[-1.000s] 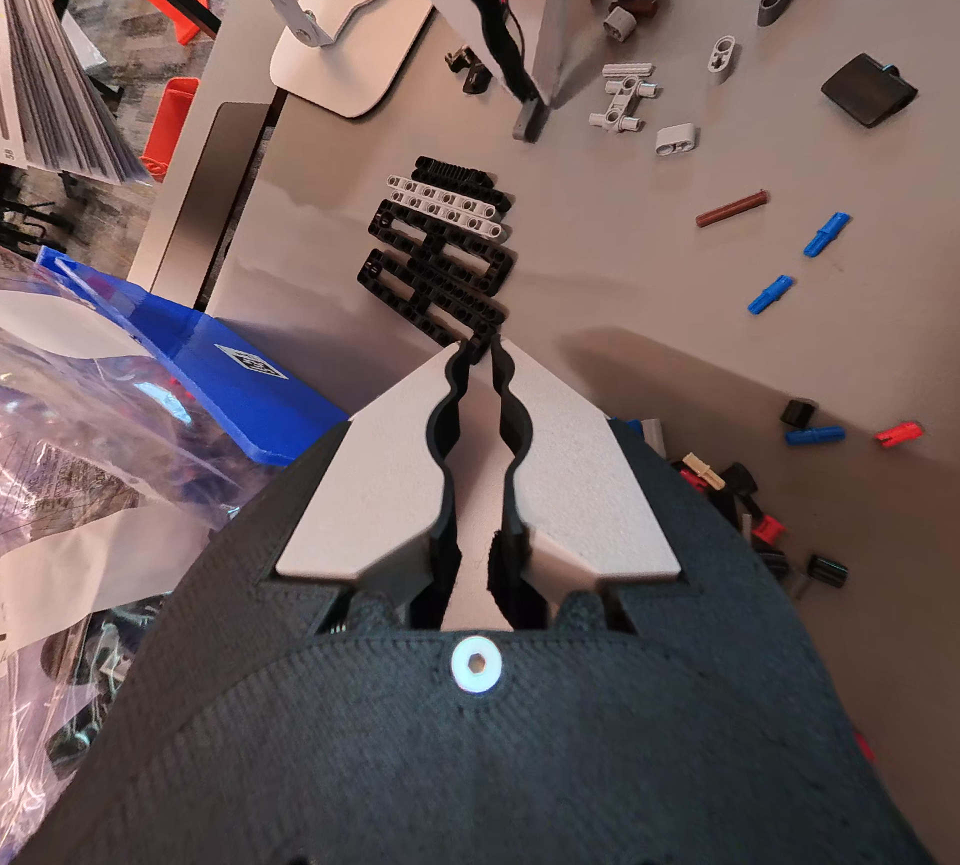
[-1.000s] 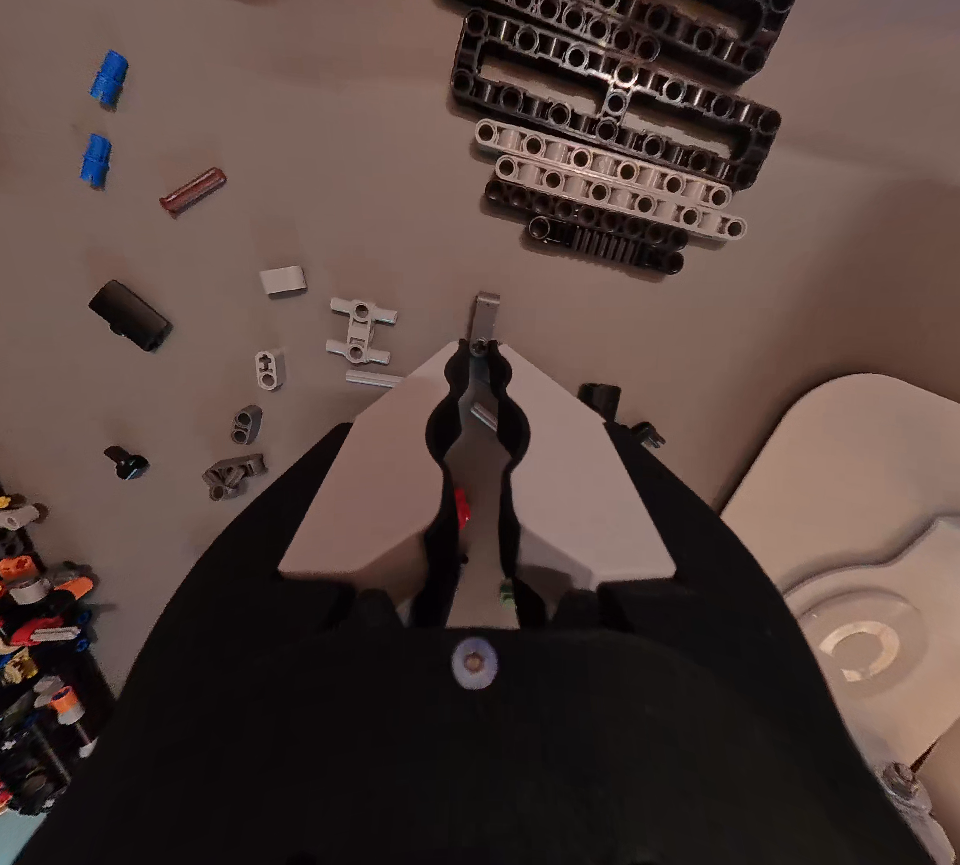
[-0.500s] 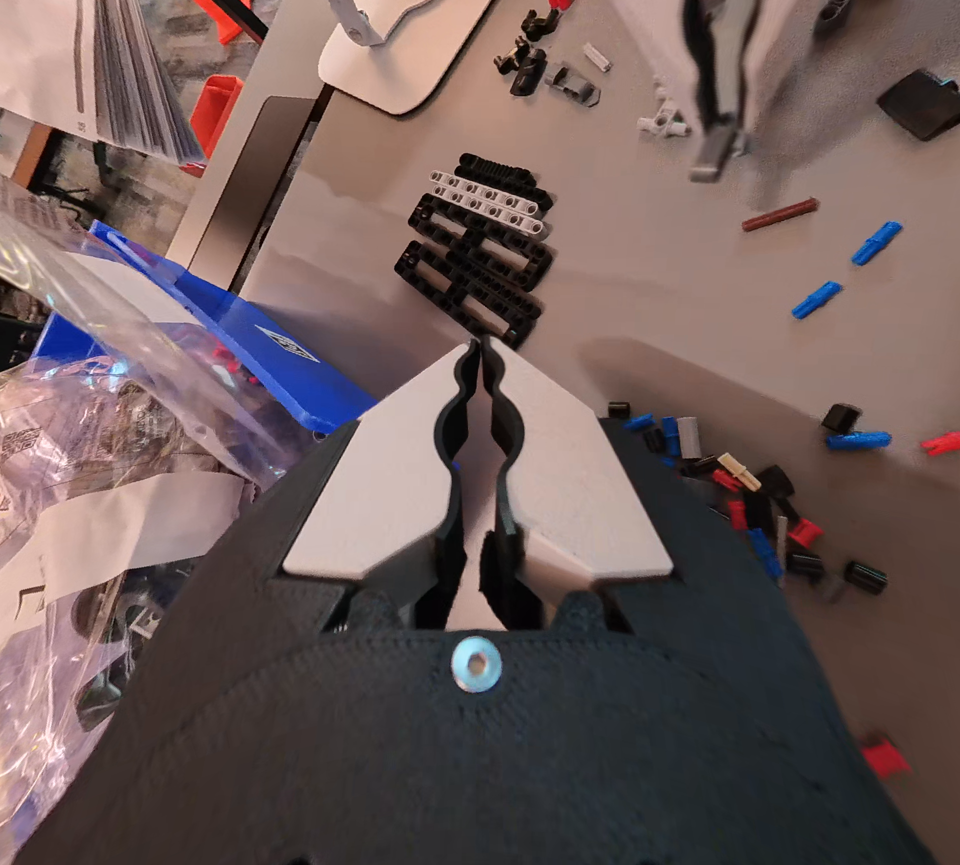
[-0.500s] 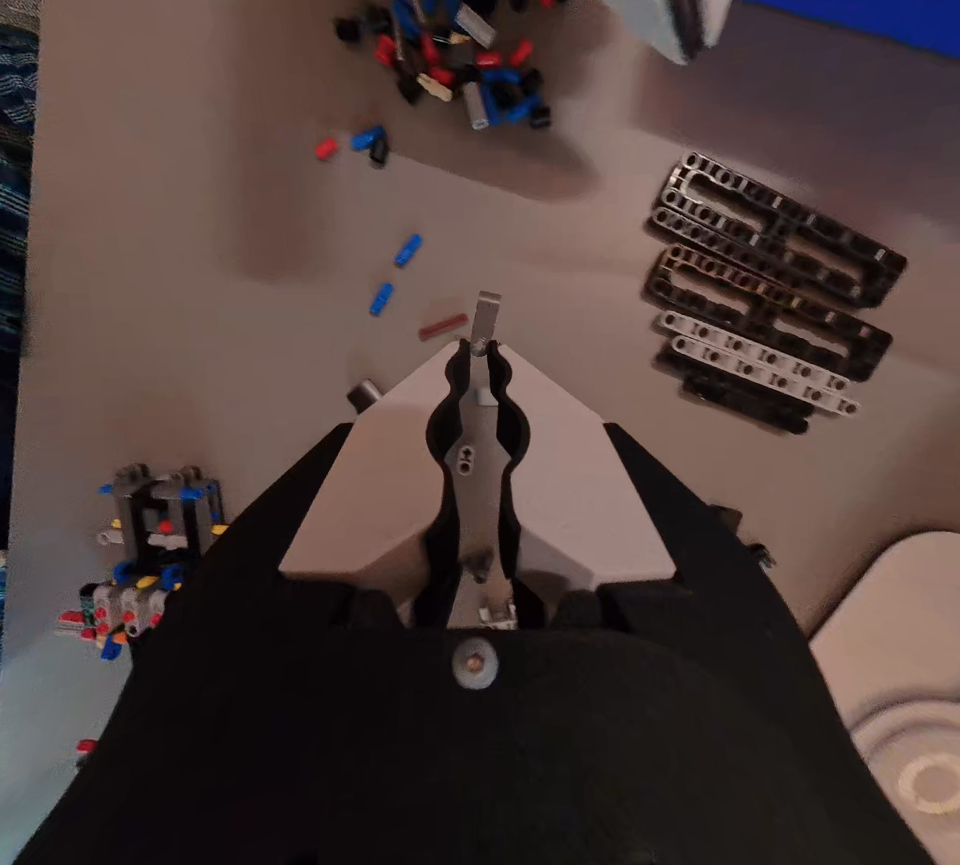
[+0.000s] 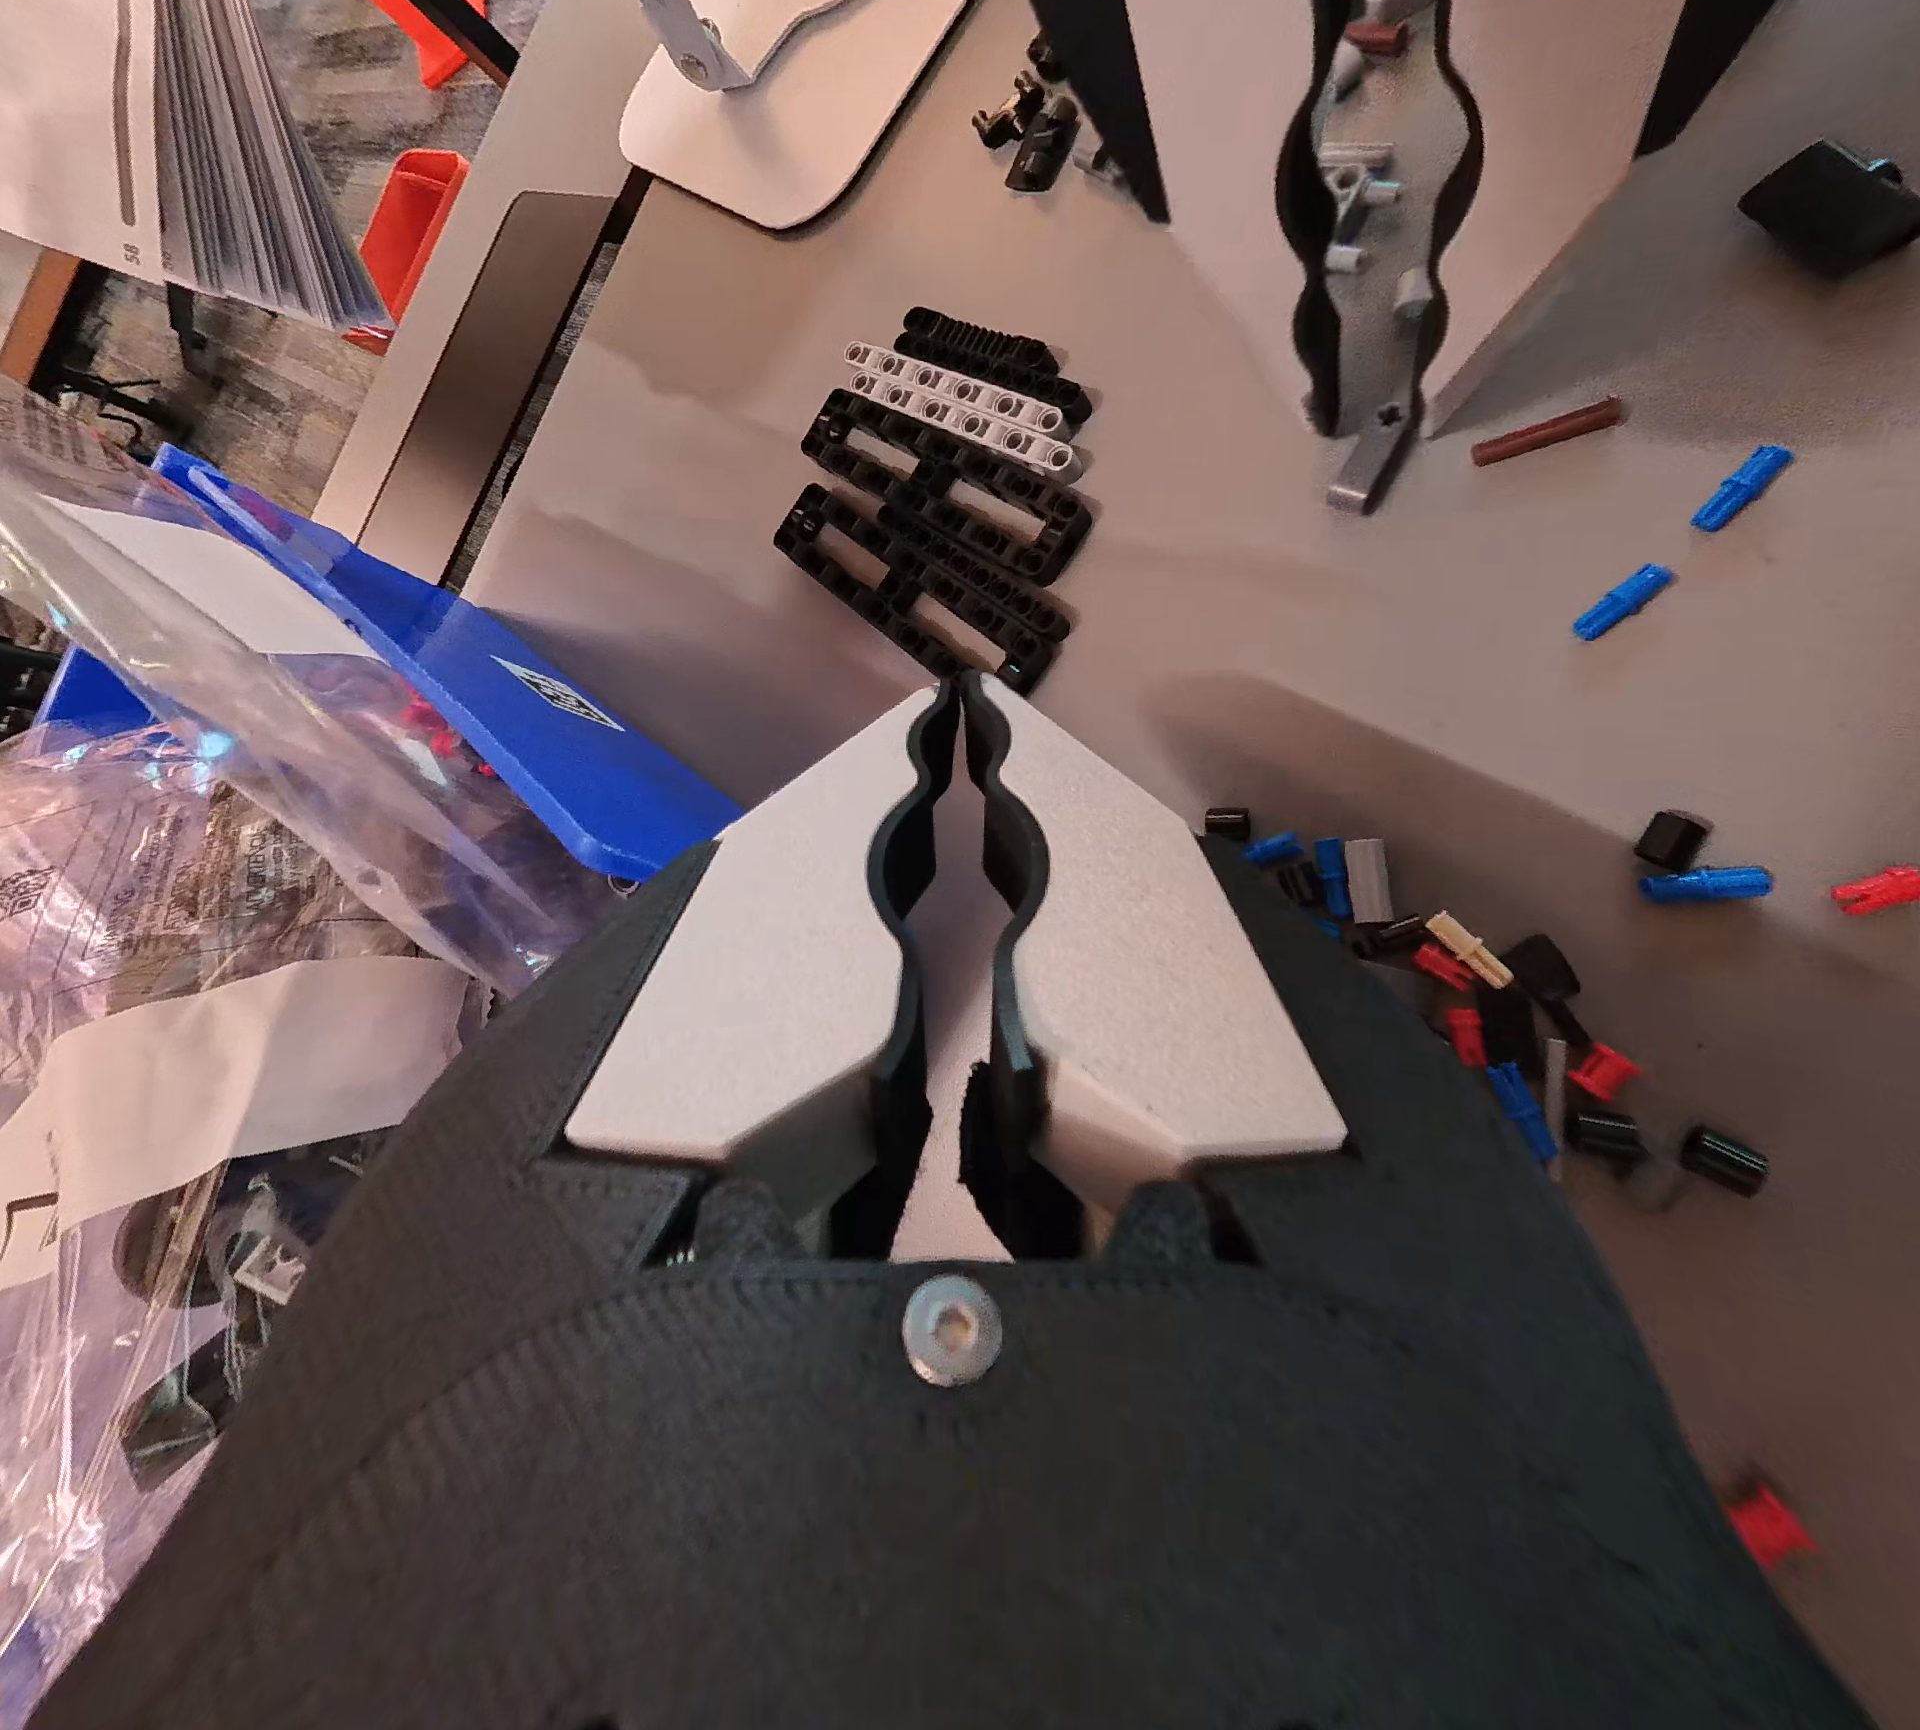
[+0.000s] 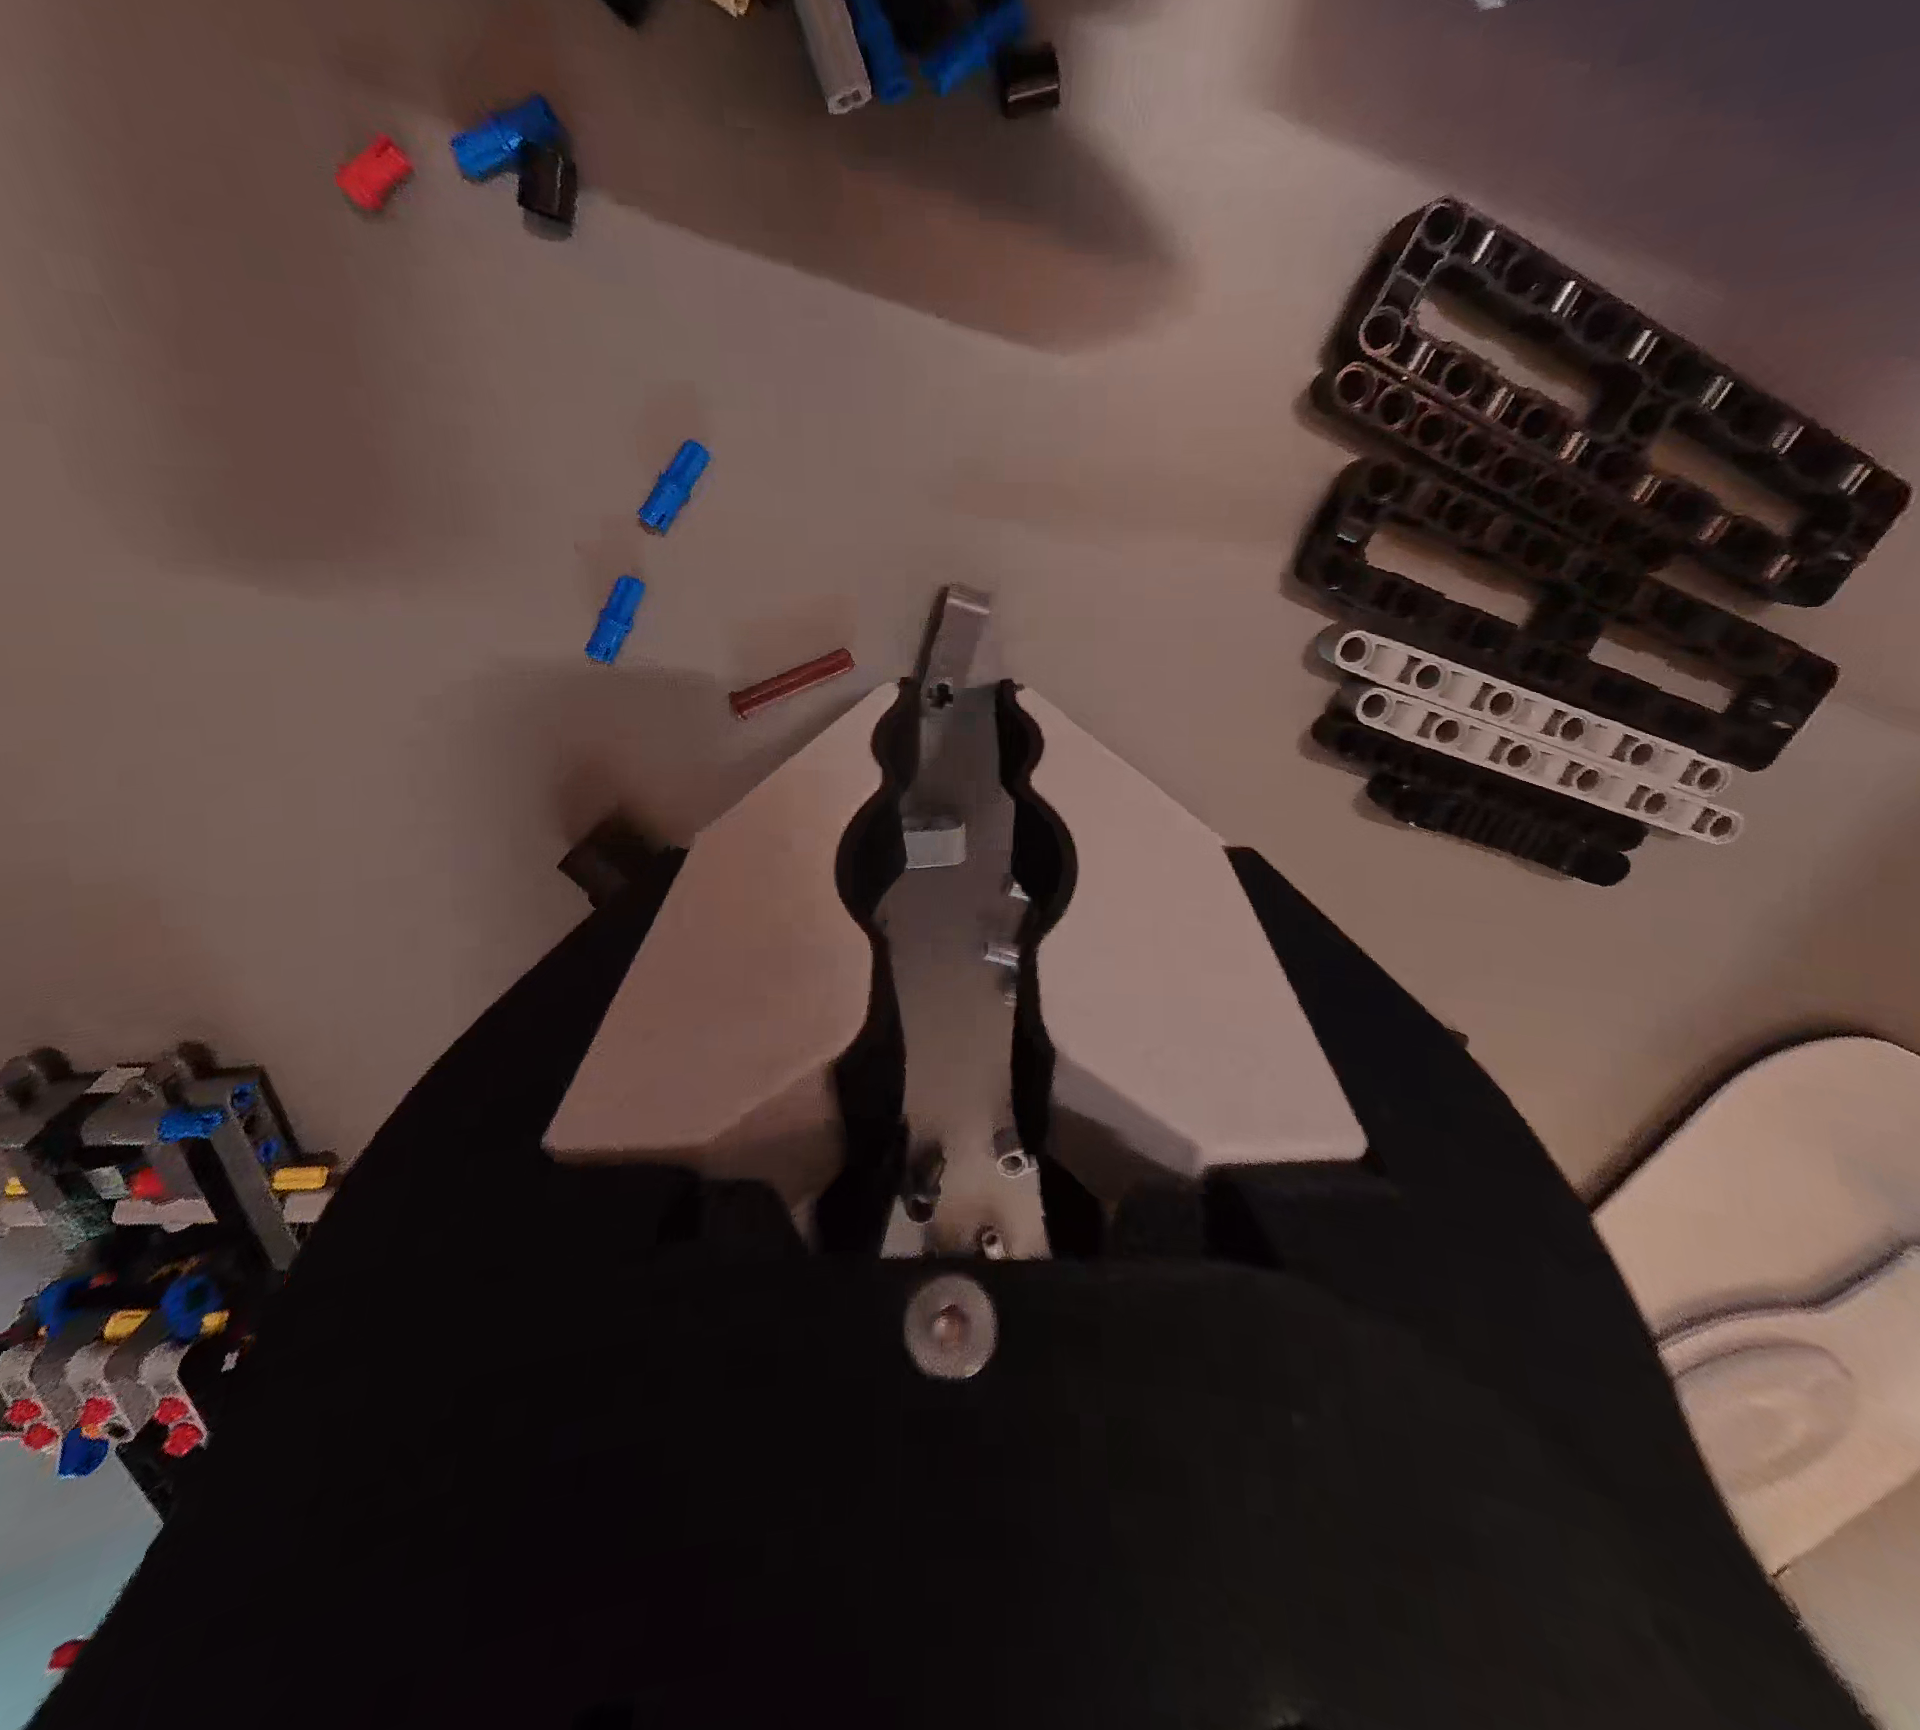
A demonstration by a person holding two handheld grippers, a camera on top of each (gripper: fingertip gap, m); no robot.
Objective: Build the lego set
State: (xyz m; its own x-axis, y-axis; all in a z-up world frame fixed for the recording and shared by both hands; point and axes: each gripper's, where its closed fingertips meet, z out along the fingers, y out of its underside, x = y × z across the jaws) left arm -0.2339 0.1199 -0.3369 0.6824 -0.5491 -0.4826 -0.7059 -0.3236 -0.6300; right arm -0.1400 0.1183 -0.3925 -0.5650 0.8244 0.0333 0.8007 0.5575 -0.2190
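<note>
1. The right gripper [image 6: 961, 693] is clamped on a grey beam [image 6: 956, 641], whose tip juts past the jaws above the grey table [image 6: 312, 433]; holding it by one end seems meant to leave the far end free for fitting.

2. The left gripper [image 5: 958, 693] hangs with its jaws pressed together on nothing, just short of the black frames [image 5: 935, 527]; it looks parked until a second grip is needed.

3. The black frames serve as the landmark: two white beams [image 6: 1527, 735] and a black toothed bar [image 6: 1496, 823] lie flush against them in a neat row, probably sorted for later steps.

4. A brown axle [image 6: 792, 681] lies between the frames and two blue pins [image 6: 644, 548], just beside the held beam's tip.

5. Across the table from the frames, beyond the left gripper, a pile of small pins and connectors [image 5: 1496, 994] in red, blue, black and tan lies spread flat, likely so single parts can be picked out.

6. The partly built model [image 6: 135, 1244] stands well apart from the frames, at the right view's lower left edge; the beam is probably bound for it, so the set is far from finished.

7. On the opposite side from the pile, clear parts bags [image 5: 208, 901] cover a blue box [image 5: 499, 693], and a white lamp base [image 5: 790, 101] sits beyond the frames.
</note>
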